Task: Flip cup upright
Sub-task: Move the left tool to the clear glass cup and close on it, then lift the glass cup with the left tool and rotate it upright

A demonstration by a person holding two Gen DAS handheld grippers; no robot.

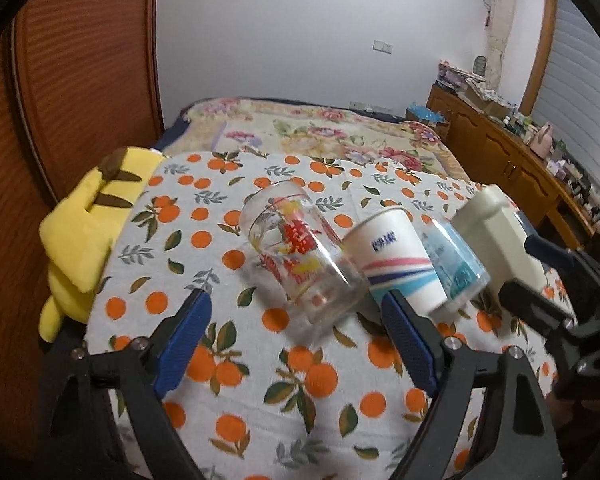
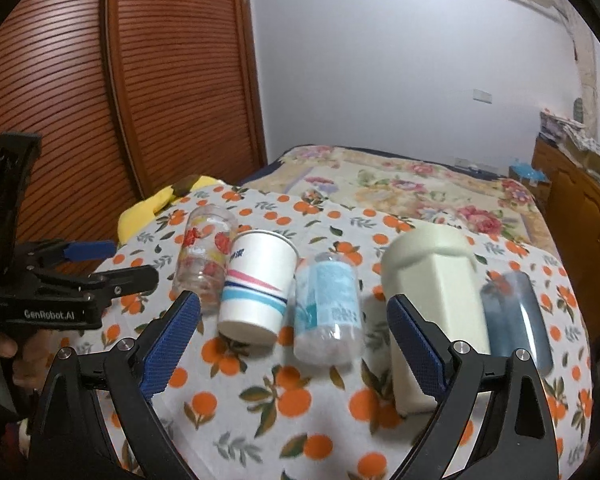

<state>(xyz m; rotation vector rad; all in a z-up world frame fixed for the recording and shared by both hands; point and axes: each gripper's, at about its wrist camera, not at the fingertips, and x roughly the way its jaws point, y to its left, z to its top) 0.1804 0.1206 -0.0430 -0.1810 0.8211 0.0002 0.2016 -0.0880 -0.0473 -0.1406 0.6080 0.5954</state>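
My left gripper (image 1: pixel 296 334) and right gripper (image 2: pixel 294 338) both hover wide open with nothing between their blue pads, above the near edge of the orange-print tablecloth (image 2: pixel 260 412). Five cups lie on their sides in a row across it: a clear printed glass (image 1: pixel 300 256), a white striped paper cup (image 2: pixel 256 280), a clear blue-labelled plastic cup (image 2: pixel 328 308), a cream faceted mug (image 2: pixel 436 292) and a dark translucent tumbler (image 2: pixel 516 316) nearest the right edge.

Dark cup (image 2: pixel 516 316) blurred behind cream mug (image 2: pixel 432 292)
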